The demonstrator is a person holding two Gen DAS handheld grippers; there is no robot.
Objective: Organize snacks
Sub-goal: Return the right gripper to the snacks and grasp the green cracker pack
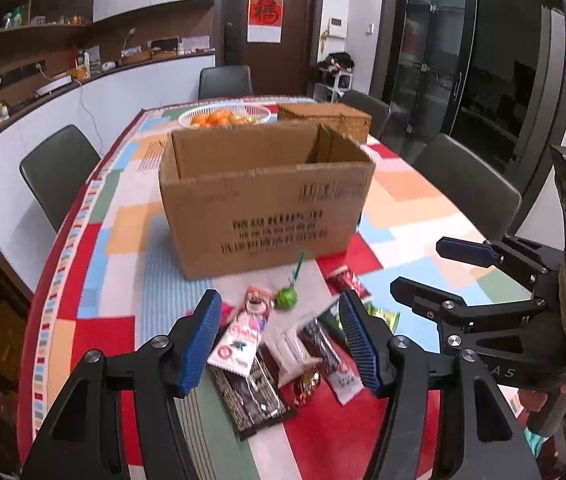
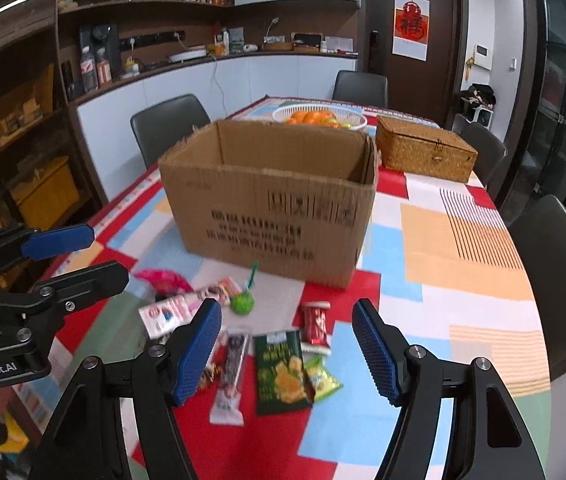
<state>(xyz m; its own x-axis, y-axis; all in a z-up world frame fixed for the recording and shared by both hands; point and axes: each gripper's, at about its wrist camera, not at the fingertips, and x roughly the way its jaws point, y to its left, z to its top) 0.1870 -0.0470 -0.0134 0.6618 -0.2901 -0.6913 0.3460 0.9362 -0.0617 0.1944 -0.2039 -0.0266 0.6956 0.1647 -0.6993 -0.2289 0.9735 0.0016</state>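
Partly blurred snack packets (image 2: pixel 279 368), cardboard box (image 2: pixel 271 216) interior hidden, box print unreadable

Table (image 2: pixel 463 248) under patchwork cloth. Open carton (image 2: pixel 271 200) mid-table. Snack packets (image 2: pixel 279 368) scattered near front edge. Fruit basket (image 2: pixel 319 118) at far edge, wicker box (image 2: pixel 423 152) toward far right corner.

Far ahead of the gripper, a fruit basket (image 2: pixel 319 117) sits beside a wicker box (image 2: pixel 425 152); chairs (image 2: pixel 169 128) ring the table (image 2: pixel 463 264).
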